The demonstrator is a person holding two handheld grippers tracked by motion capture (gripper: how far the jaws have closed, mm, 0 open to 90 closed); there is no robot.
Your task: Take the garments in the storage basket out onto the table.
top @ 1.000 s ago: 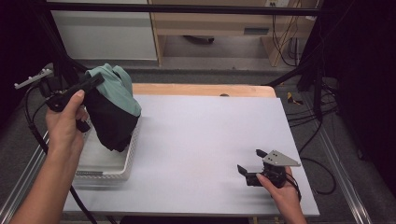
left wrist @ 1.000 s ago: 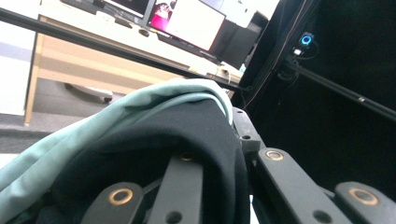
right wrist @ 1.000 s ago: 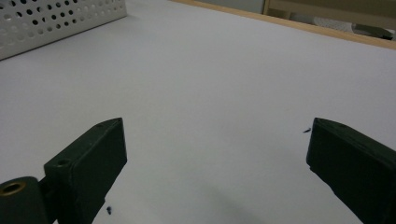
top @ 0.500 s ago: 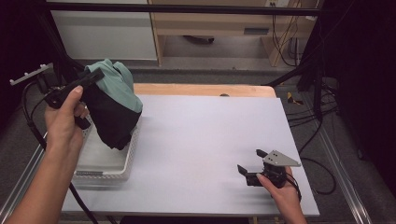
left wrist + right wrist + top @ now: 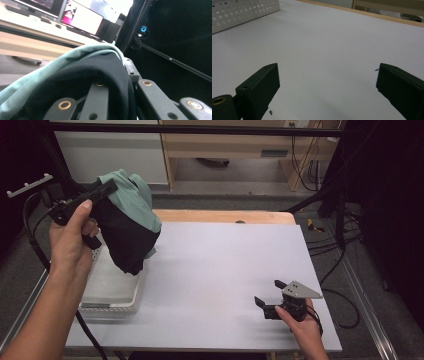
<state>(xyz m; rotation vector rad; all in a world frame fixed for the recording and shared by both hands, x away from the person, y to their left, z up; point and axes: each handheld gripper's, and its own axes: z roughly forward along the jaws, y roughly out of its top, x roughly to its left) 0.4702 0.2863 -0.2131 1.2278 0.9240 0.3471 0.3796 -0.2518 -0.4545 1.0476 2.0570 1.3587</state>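
Left tool (image 5: 107,187) has risen w/ the garment (image 5: 130,227) since the earlier frame; jaws clamped on the black-and-teal cloth, which hangs above the white basket (image 5: 112,292) at bench (image 5: 225,270) left. Right tool (image 5: 270,300) unmoved near front right edge, jaws wide, nothing between.

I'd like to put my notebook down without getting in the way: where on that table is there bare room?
The white table is bare across its whole middle, from the white basket at its left edge to the right gripper resting near the front right corner. The far right corner by the wooden strip is free too. The left is crowded: the left gripper holds a green-and-black cloth above the basket.
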